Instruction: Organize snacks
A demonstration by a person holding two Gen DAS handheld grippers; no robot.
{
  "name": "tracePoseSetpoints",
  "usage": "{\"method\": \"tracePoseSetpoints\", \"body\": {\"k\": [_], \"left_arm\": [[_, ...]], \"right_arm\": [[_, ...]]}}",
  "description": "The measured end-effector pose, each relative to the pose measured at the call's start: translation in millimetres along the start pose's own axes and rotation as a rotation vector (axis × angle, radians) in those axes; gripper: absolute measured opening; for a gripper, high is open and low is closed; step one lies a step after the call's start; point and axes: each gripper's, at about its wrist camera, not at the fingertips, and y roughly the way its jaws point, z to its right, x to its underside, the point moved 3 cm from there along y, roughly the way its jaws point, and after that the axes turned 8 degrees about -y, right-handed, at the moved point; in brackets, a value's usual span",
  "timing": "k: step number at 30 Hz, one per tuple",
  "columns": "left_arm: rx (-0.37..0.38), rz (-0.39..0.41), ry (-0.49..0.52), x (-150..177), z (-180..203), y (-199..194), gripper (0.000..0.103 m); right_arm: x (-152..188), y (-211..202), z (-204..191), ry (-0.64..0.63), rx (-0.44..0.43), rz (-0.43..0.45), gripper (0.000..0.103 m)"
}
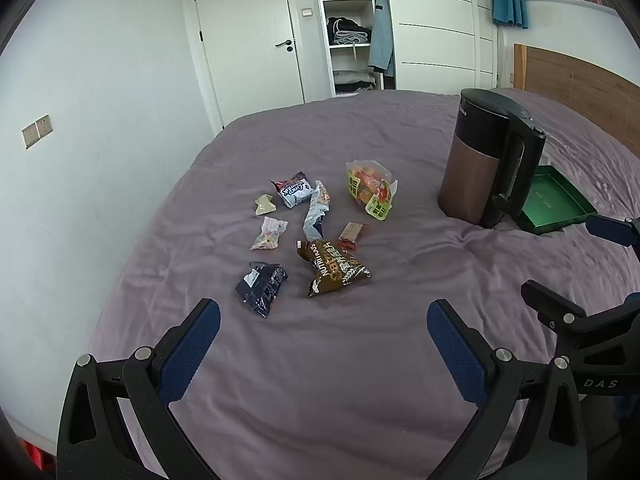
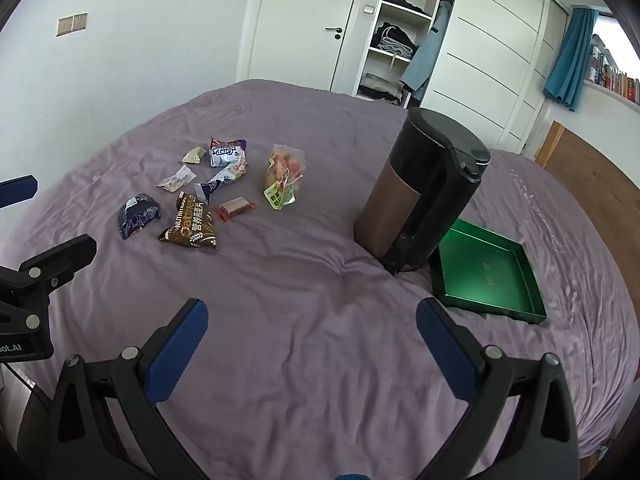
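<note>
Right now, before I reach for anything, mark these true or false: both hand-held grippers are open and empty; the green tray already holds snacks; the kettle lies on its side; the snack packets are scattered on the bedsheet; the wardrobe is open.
1. Both the left hand-held gripper and the right hand-held gripper are open and empty. True.
2. The green tray already holds snacks. False: it is empty.
3. The kettle lies on its side. False: it stands upright beside the tray.
4. The snack packets are scattered on the bedsheet. True.
5. The wardrobe is open. True.
</note>
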Motion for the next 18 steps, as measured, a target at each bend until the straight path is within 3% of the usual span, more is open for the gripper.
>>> {"method": "tracePoseSetpoints", "body": {"k": [18], "left_arm": [[0.004,-0.002,-0.004,0.6,0.6,-0.1,0.102]], "right_arm": [[-1.5,-0.3,-1.2,-0.005,0.003,-0.003,0.103]]}}
